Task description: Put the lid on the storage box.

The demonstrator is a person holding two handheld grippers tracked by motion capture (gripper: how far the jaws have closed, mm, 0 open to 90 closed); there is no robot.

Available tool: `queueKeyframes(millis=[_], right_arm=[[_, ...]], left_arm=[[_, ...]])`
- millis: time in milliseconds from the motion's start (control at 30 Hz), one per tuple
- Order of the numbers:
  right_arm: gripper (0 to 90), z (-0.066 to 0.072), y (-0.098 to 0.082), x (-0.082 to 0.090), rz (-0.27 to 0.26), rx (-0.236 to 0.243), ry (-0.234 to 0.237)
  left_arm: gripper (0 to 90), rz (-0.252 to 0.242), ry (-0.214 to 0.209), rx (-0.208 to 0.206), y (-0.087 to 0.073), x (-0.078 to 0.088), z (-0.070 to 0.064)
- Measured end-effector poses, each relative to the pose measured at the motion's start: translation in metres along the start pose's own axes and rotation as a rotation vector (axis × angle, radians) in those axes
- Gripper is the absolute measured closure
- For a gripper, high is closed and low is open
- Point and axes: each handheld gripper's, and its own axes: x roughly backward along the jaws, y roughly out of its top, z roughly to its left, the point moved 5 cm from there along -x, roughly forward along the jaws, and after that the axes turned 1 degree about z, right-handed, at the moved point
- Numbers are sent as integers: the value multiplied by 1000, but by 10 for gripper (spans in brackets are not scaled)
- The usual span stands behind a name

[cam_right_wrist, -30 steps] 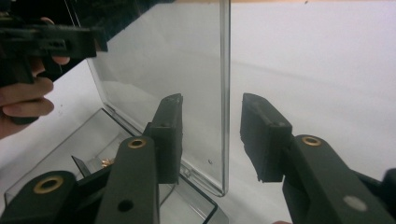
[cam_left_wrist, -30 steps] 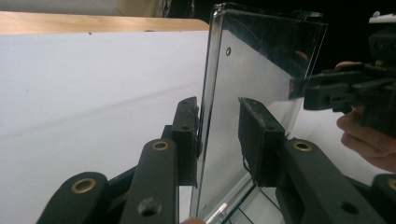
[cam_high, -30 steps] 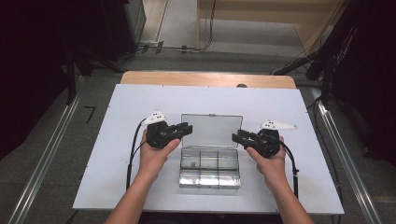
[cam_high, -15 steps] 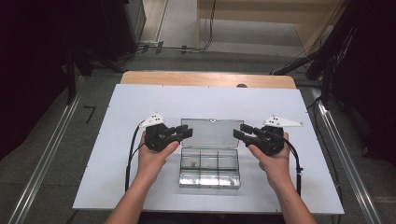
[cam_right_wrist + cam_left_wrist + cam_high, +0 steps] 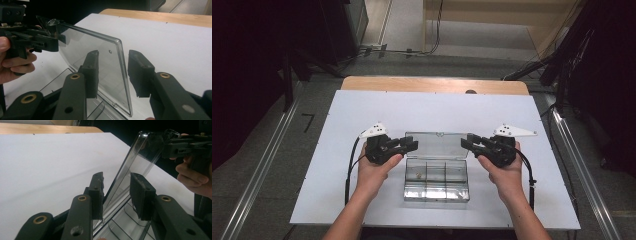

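Between my two tools: clear box (image 5: 437,179) on the counter (image 5: 332,150), lid (image 5: 438,145) raised upright, long axis running tool to tool; left tool (image 5: 411,145) and right tool (image 5: 468,141) each straddle a lid end, jaws apart, not pinching it

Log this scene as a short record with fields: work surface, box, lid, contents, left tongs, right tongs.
work surface: white board on a wooden table
box: clear plastic compartment box, near the person's edge
lid: clear lid raised, tilted back
contents: one small item in the far left compartment; too small to identify
left tongs: left tongs straddle the lid's left edge, pads apart from it, not gripping
right tongs: right tongs straddle the lid's right edge; jaws have just been closing, a gap remains
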Motion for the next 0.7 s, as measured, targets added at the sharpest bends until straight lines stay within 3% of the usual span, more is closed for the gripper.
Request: queueKeyframes(millis=[533, 700], right_arm=[[624, 5, -1, 3, 1, 21, 3], [626, 7, -2, 4, 0, 23, 3]], left_arm=[[634, 15, -7, 4, -1, 3, -1], [577, 29, -7, 16, -3, 6, 0]])
